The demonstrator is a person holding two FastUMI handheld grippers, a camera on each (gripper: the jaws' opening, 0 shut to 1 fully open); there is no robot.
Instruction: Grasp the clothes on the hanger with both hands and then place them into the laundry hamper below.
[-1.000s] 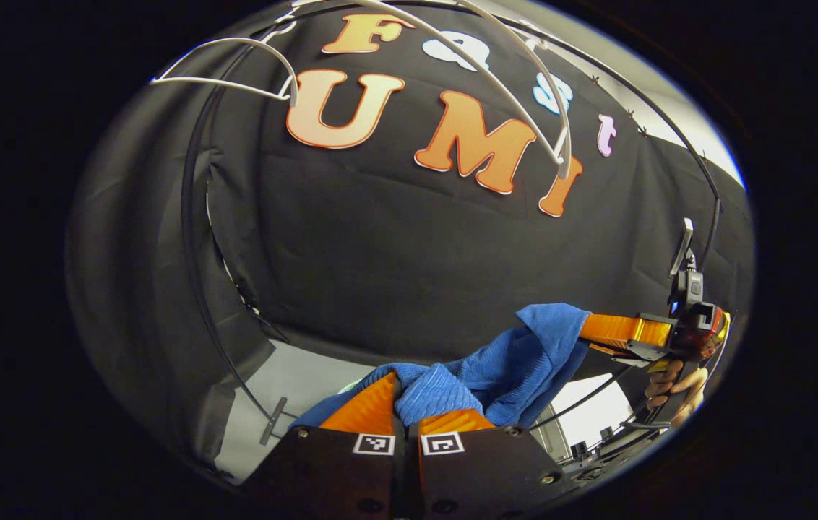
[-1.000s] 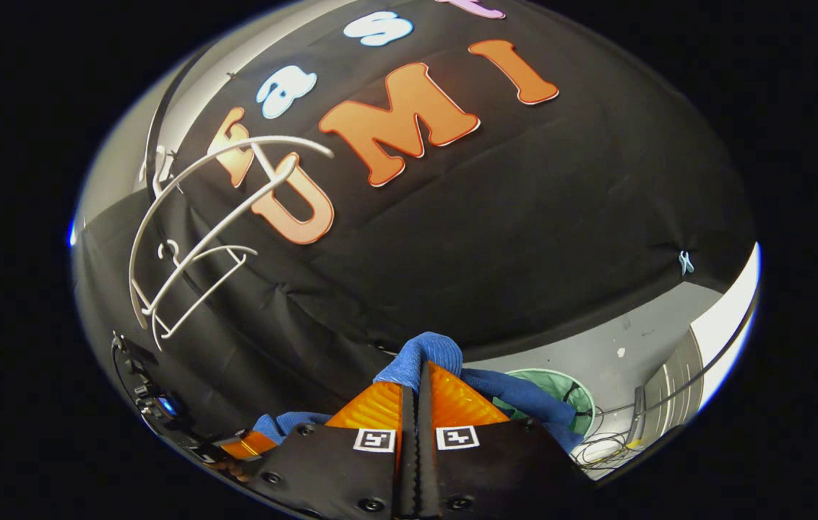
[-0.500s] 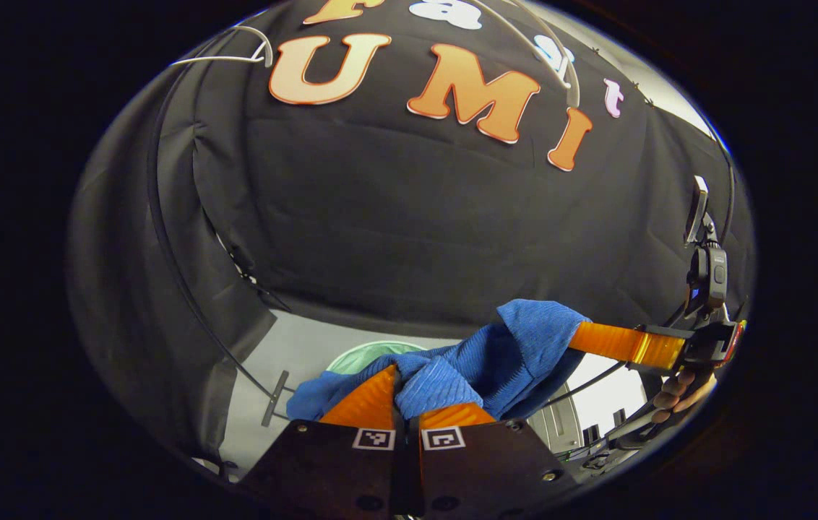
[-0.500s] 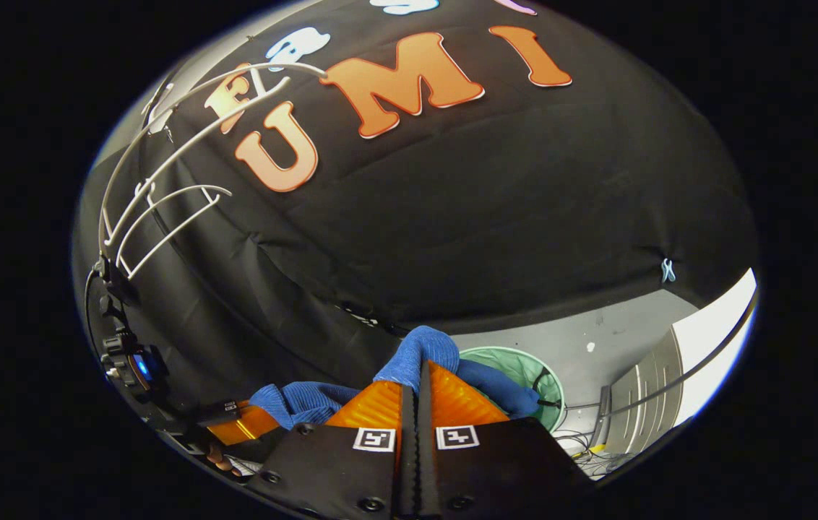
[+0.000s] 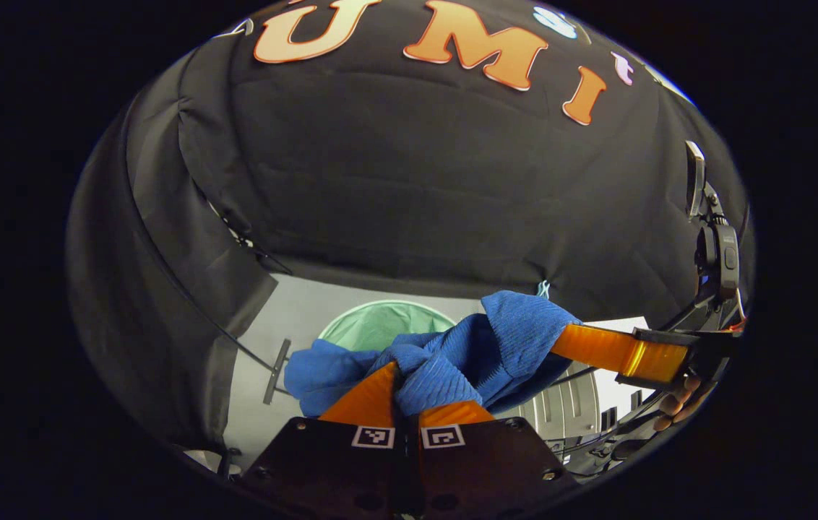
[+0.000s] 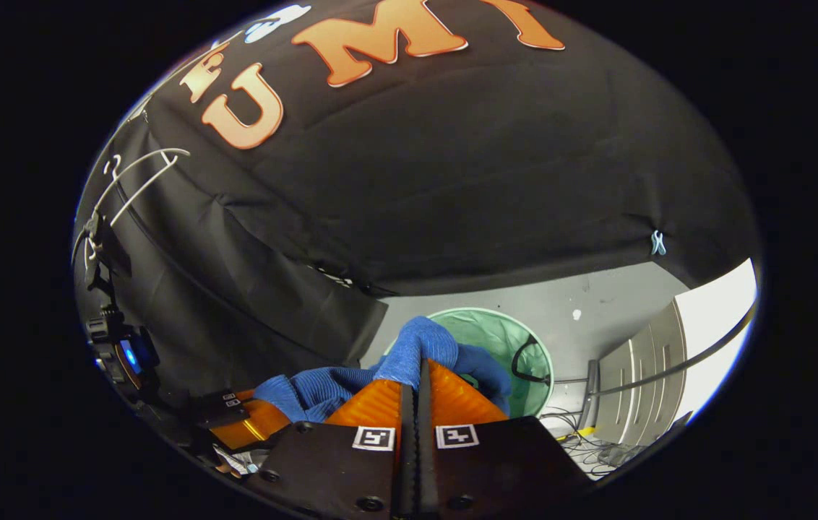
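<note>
the blue cloth (image 5: 452, 354) hangs bunched between the two grippers, off the white hanger (image 6: 136, 177), above the green hamper (image 6: 503, 339) on the grey floor (image 6: 597, 303). the left gripper (image 5: 409, 393) pinches one fold of it, fingers pressed together on the fabric. the right gripper (image 6: 418, 372) pinches another fold, jaws closed tight on it.
</note>
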